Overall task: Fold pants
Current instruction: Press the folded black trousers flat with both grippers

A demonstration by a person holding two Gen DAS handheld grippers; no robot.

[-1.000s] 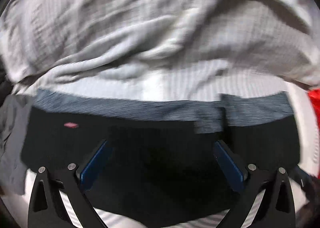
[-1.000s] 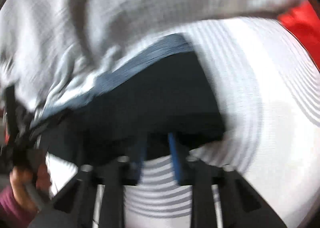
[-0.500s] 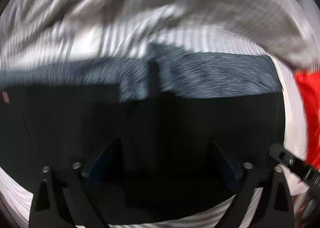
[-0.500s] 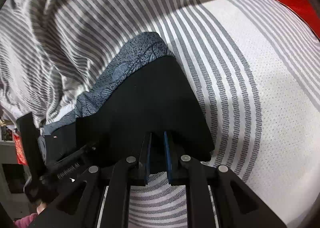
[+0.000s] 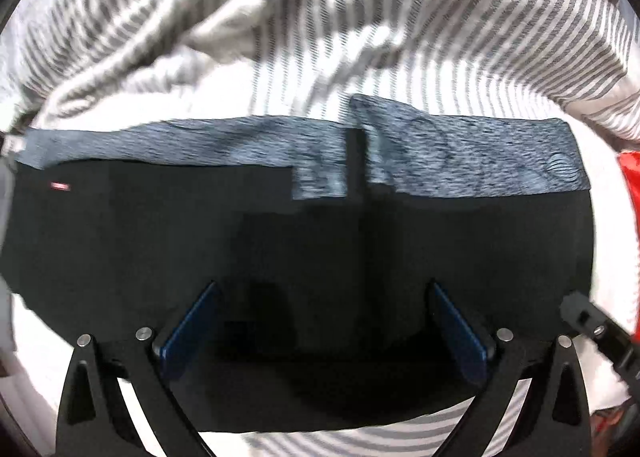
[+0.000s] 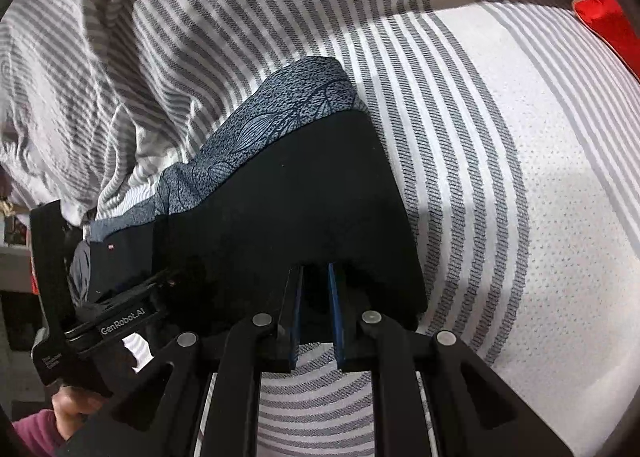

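Your black pants [image 6: 280,209] lie folded on the striped bedsheet [image 6: 500,177], with the grey-blue patterned waistband [image 6: 280,105] along their far edge, next to the rumpled striped blanket [image 5: 360,17]. Your right gripper [image 6: 316,297] has its blue pads nearly together, pinching the near hem of the pants. Your left gripper [image 5: 320,321] points down over the black fabric with its jaws spread wide, nothing pressed between the pads. Something red [image 6: 608,25] sits at the sheet's far right edge. Your left hand [image 6: 76,409], in a maroon sleeve [image 6: 32,429], holds the other tool's handle.
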